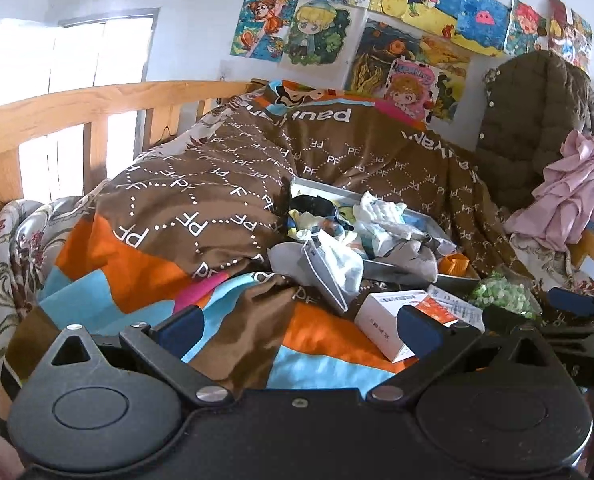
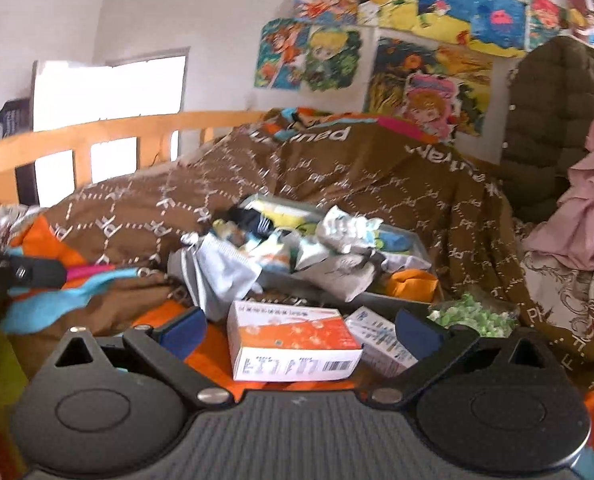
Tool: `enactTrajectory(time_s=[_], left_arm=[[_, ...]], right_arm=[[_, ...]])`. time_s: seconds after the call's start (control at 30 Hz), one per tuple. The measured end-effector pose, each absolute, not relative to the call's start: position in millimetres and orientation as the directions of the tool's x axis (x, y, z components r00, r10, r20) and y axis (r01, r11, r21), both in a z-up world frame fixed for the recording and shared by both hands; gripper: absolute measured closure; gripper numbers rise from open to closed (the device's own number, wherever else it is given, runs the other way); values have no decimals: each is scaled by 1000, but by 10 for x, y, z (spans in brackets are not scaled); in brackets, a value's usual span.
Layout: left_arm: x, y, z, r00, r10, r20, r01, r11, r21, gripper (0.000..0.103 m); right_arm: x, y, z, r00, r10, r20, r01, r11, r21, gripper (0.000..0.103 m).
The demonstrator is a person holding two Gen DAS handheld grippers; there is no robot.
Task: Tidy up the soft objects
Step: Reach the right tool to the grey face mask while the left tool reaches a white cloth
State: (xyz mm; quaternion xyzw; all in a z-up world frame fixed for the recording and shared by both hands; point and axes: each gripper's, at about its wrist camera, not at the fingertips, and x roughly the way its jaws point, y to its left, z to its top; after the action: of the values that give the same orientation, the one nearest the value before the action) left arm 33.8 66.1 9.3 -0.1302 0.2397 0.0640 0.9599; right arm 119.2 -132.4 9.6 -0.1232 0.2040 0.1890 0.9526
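Observation:
A grey tray (image 1: 377,194) (image 2: 421,240) lies on the bed, heaped with socks, small cloths and crumpled white fabric (image 1: 381,210) (image 2: 349,224). A grey-white face mask (image 1: 329,268) (image 2: 221,272) hangs over its near edge. An orange cloth (image 1: 455,265) (image 2: 413,282) and a green-white fluffy thing (image 1: 505,294) (image 2: 473,314) lie at the tray's right. My left gripper (image 1: 301,324) is open and empty above the quilt, short of the pile. My right gripper (image 2: 297,330) is open, with an orange-white box (image 2: 293,344) (image 1: 389,326) between its fingers, untouched.
A brown, orange and blue quilt (image 1: 201,200) (image 2: 377,168) covers the bed. A wooden rail (image 1: 77,108) runs along the left. A pink garment (image 1: 577,188) and a brown padded jacket (image 1: 537,112) hang at right. A second small box (image 2: 381,338) lies beside the first.

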Motion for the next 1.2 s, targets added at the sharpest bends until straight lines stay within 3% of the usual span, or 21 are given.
enactTrajectory(time_s=[0.3,0.4,0.57,0.73,1.03,1.2], left_arm=[[715,989,44,855,71,-514,-208,954,-214,1],[902,1106,1,866,2,-501,-154,952,-264,1],[1248,1396,-60,871,-100,-481,-136,892,-432,1],[1587,1623,-205,882,-81,-465,-139,897,-419,1],[1923,1751,-326,882,-174,-438,-48,891,-451,1],[2041,1655,-386,864,-192,-465,-35,899,-436,1]], right_arm=[[1492,-1042,-193,814,329,-478,-485,838,-249,0],[1621,-945,-323,827,319,-463,-485,822,-300,0],[1791,-863,-400,803,404,-438,-544,796,-265,0],[1926,-751,-501,755,449,-479,-609,750,-258,0],[2198,-682,-526,719,479,-504,-630,755,-182,0],[2393,-647,-544,681,509,-526,-652,748,-121,0]])
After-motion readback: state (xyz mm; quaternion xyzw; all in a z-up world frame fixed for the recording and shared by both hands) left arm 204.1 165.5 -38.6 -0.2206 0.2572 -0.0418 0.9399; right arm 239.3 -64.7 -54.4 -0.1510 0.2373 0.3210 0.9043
